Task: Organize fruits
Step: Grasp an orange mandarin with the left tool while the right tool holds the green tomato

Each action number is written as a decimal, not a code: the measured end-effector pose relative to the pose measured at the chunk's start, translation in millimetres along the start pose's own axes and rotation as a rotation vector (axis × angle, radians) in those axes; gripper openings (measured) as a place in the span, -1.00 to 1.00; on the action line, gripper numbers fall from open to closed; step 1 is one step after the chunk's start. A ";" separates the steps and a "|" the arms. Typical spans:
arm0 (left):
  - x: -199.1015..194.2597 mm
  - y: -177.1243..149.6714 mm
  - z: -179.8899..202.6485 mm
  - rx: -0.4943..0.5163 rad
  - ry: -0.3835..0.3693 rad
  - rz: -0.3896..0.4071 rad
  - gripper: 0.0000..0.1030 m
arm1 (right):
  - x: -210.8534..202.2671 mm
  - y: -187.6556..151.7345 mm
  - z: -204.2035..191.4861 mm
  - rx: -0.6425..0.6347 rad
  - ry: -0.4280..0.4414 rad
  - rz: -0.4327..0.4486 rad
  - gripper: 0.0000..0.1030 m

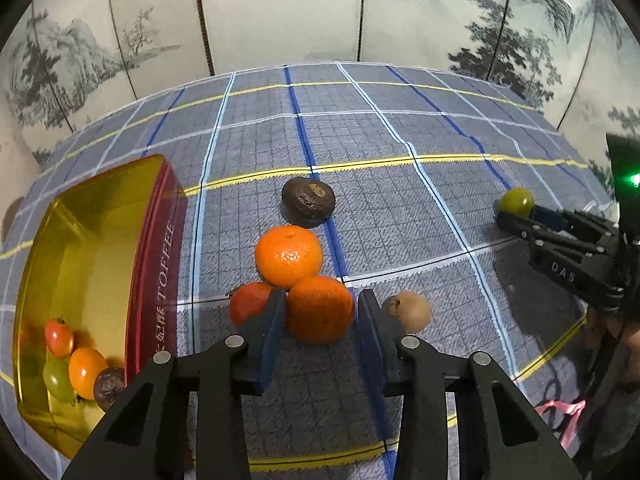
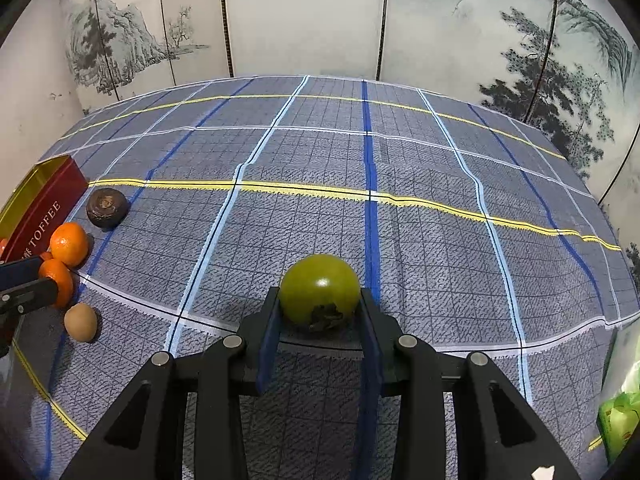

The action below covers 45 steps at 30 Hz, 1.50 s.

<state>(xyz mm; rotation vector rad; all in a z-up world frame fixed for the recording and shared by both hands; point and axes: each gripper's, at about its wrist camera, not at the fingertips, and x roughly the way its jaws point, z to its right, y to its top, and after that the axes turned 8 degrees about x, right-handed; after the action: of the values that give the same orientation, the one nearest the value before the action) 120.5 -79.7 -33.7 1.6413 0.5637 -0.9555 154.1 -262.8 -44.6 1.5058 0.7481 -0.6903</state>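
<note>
A plaid tablecloth (image 2: 400,240) in blue, white and yellow covered the whole work surface, giving the fruit a soft bed that kept round things from rolling far. At its left edge stood an open toffee tin (image 1: 160,240), gold inside and red outside, evidently the collecting place: a red tomato (image 1: 59,337), a small orange fruit (image 1: 86,372), a green one (image 1: 57,380) and a dark wrinkled one (image 1: 109,388) already lay crowded in its near corner.

Just beside the tin, the loose fruit sat in a cluster, probably so the left hand had a short carry. The far orange (image 1: 289,255) touched the near orange (image 1: 320,309), with a red-orange fruit (image 1: 249,304) tucked against them on the left. A dark wrinkled fruit (image 1: 308,201) lay just behind, and a small tan fruit (image 1: 408,312) just to the right.

The left gripper (image 1: 322,322) straddled the near orange, its blue pads at either flank; the left pad pressed the skin, the right looked at or nearly at it, so the grip seemed closed on the orange, which rested on the cloth.

Well apart on the right, the right gripper (image 2: 320,312) was clamped on a green tomato (image 2: 319,291), stem end facing the camera, low over the cloth, seemingly waiting its turn at the tin.
</note>
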 end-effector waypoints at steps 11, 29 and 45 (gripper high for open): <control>-1.2 -3.6 1.5 0.022 0.009 0.000 -0.24 | -0.1 0.1 0.1 0.001 0.000 -0.001 -0.34; 1.4 0.2 3.4 0.037 0.024 -0.018 -0.33 | 0.0 -0.1 -0.1 0.004 0.003 -0.002 -0.34; -26.1 -5.0 -20.6 -0.043 -0.021 0.002 -0.34 | 0.0 -0.3 0.1 0.003 0.002 -0.002 -0.34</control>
<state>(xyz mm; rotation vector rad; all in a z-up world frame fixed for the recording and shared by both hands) 108.1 -55.7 -13.6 1.5919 0.5642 -0.9516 153.9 -262.9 -44.8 1.5090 0.7504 -0.6917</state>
